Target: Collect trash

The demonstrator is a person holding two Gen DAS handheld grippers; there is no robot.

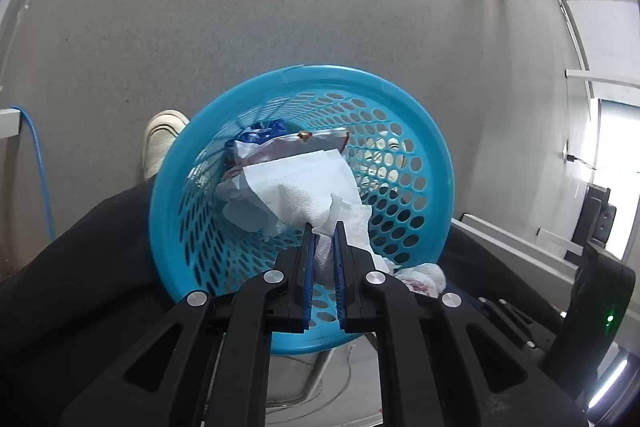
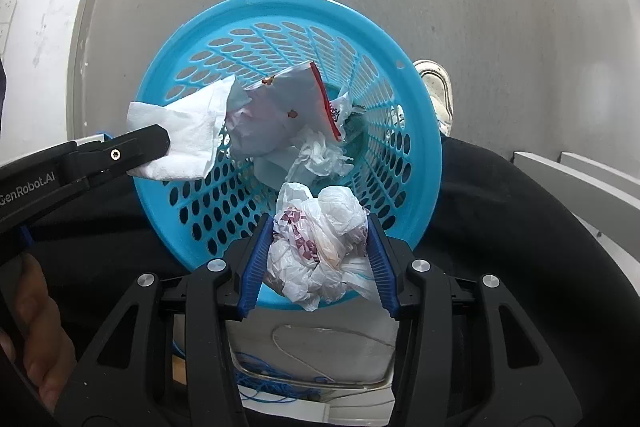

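- The paper towel point(image 1: 304, 195) is pinched at one twisted end between the blue pads of the left gripper point(image 1: 323, 247); the rest of the sheet fans out over the mouth of the blue basket point(image 1: 424, 131), above the trash already inside.
- Its long axis runs from the pinched corner away along the fingers toward the basket's middle; in the right wrist view the same paper towel point(image 2: 184, 135) lies roughly level across the basket's left rim, free edge pointing inward.
- The crumpled plastic bag point(image 2: 320, 247) sits between the pads of the right gripper point(image 2: 318, 259), which are clenched on it with a wide gap. It hangs at the near rim of the basket, partly over the opening, and is a rounded wad with no clear long axis.
- Inside the basket lie a flat wrapper with a red edge point(image 2: 304, 95), a crushed white tissue point(image 2: 320, 155) and a dark blue bag point(image 1: 264, 131).
- The step in hand appears to be the drop: both pieces are held at the basket, neither yet let go.
- The next move probably calls for carrying each piece a little further inward, then parting the jaws, so the sheet does not drape over the rim and the wad does not fall outside the near edge.
- Beyond the basket are the person's dark trousers point(image 2: 520, 211), a white shoe point(image 1: 162, 143) and the grey floor point(image 1: 240, 7).
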